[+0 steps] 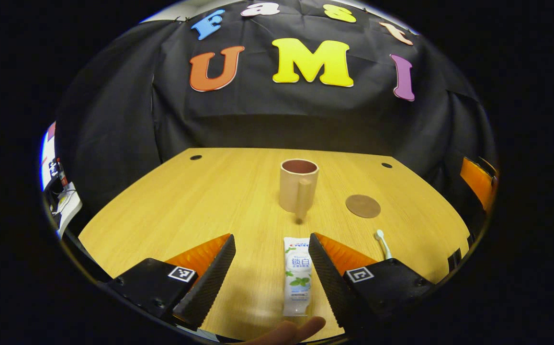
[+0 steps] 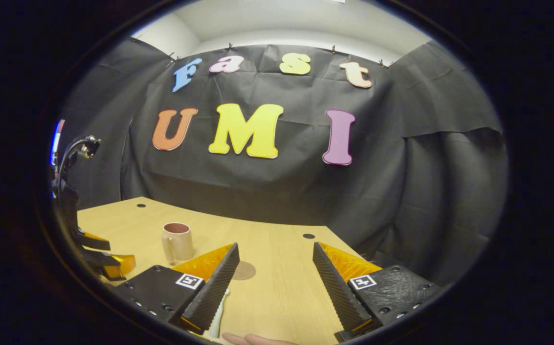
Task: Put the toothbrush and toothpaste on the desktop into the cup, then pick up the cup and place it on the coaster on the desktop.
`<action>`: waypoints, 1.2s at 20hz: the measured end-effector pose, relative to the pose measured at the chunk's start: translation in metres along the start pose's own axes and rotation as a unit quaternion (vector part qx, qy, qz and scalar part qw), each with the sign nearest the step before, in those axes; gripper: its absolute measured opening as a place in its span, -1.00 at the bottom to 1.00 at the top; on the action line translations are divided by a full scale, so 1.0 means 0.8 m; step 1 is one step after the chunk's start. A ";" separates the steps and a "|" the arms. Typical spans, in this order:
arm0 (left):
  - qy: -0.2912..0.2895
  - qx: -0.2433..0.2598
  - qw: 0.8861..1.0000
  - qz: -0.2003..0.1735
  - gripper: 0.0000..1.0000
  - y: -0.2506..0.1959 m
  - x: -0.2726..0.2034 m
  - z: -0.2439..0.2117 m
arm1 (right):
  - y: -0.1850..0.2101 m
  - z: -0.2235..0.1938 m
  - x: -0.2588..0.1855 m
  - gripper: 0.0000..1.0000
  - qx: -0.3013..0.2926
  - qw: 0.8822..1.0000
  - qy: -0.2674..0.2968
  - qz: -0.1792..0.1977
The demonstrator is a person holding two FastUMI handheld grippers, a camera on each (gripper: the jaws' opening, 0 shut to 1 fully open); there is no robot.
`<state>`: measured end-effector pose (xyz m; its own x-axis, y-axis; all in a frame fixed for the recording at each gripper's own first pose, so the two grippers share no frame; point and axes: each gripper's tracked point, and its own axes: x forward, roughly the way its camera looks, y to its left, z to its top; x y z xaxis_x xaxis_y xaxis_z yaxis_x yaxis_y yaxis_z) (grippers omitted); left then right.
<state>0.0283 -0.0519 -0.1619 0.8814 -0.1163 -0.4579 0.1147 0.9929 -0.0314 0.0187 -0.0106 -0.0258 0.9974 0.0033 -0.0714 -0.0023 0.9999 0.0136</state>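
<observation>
Wooden table (image 1: 200,201), nothing lifted: left gripper (image 1: 272,268) spread wide, straddling the toothpaste (image 1: 297,275) for a pick. Right gripper (image 2: 274,282) open, empty, toothbrush (image 2: 217,314) beside its finger.

The toothbrush (image 1: 381,243) handle is hidden behind the left gripper's (image 1: 272,268) finger.

Recording booth (a staged set), black cloth wall (image 2: 277,182), bare wooden desk (image 1: 219,191), equipment at the edge (image 2: 73,191)

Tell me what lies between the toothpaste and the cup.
Bare desktop. In the left gripper view nothing lies between the toothpaste and the cup, except the cup's handle shadow.
</observation>
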 end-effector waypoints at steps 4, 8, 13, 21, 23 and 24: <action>0.081 0.027 0.996 -0.018 0.95 -0.014 0.002 -0.058 | 0.001 -0.011 0.006 0.90 0.001 1.000 0.017 -0.001; 0.131 0.006 0.991 -0.019 0.89 -0.013 -0.002 -0.091 | 0.005 -0.015 0.009 0.87 -0.001 1.000 0.021 -0.001; 0.136 0.024 0.990 -0.024 0.67 -0.008 -0.005 -0.099 | 0.009 -0.022 0.010 0.90 -0.007 1.000 0.027 0.001; 0.116 0.035 0.992 -0.022 -0.07 -0.004 0.003 -0.091 | -0.005 -0.033 0.018 0.90 -0.003 0.999 0.045 -0.017; 0.094 0.035 0.995 -0.018 -0.11 0.003 0.002 -0.075 | -0.008 -0.038 0.022 0.89 -0.003 0.998 0.053 -0.022; 0.082 0.028 0.996 -0.019 -0.11 0.002 -0.002 -0.066 | -0.008 -0.042 0.023 0.90 0.000 0.998 0.059 -0.022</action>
<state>0.0033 -0.0485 -0.2081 0.7891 -0.1436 -0.5972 0.1757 0.9844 -0.0047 0.0350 -0.0163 -0.0604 0.9813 -0.0394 -0.1885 0.0415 0.9991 0.0071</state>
